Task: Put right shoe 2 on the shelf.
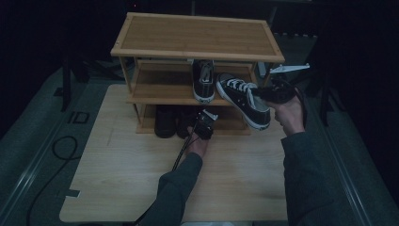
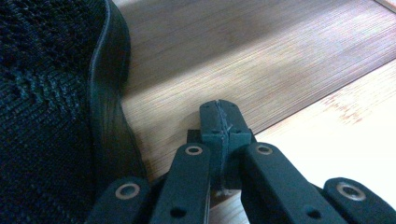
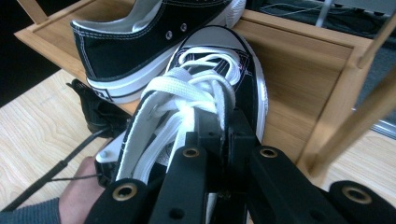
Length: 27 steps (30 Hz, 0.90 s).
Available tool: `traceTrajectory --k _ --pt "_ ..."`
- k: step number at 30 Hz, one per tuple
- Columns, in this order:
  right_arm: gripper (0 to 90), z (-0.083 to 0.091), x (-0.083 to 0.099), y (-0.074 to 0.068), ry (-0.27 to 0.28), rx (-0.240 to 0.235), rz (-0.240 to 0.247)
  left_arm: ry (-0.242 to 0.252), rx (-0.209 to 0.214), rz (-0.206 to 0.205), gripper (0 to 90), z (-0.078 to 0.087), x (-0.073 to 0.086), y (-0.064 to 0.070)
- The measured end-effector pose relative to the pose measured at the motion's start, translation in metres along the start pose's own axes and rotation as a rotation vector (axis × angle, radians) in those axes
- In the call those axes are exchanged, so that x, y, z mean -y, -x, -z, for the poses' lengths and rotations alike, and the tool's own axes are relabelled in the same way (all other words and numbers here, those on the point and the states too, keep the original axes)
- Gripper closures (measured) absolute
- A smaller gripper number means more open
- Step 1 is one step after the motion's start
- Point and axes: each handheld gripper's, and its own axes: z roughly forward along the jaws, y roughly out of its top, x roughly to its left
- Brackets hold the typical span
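A black canvas sneaker with white laces (image 1: 242, 99) (image 3: 205, 88) hangs tilted in front of the middle shelf of a bamboo shoe rack (image 1: 197, 35), toe toward the shelf. My right gripper (image 1: 267, 93) (image 3: 223, 133) is shut on its heel end, by the tongue. Its twin sneaker (image 1: 203, 80) (image 3: 140, 42) stands on the middle shelf (image 1: 160, 92). My left gripper (image 1: 205, 123) (image 2: 220, 120) is shut and empty at the front edge of the bottom shelf (image 2: 261, 60), right beside a dark mesh shoe (image 2: 46, 116) (image 1: 165, 121).
The rack stands at the far side of a light wooden table (image 1: 141, 183). Dark shoes fill the left of the bottom shelf. A black cable (image 1: 61, 146) loops on the floor at the left. The rack's right post (image 3: 345, 93) is close to the held sneaker.
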Motion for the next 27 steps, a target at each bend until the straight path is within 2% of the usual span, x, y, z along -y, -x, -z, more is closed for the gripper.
traceTrajectory --k 6,13,19,27 --pt "87.8 -0.007 -0.002 -0.001 0.012 -0.002 -0.02 0.0 0.0 0.0 90.0 0.0 0.0 0.0" --pt "87.8 -0.012 -0.003 0.001 0.004 0.02 -0.051 0.0 -0.001 -0.001 90.0 0.0 0.0 0.0" --pt "83.3 -0.011 -0.003 0.003 -0.011 0.002 -0.071 0.0 -0.001 0.0 90.0 0.0 0.0 0.0" --pt "79.5 -0.001 -0.004 0.002 -0.01 0.005 -0.049 0.0 -0.001 -0.001 90.0 0.0 0.0 0.0"
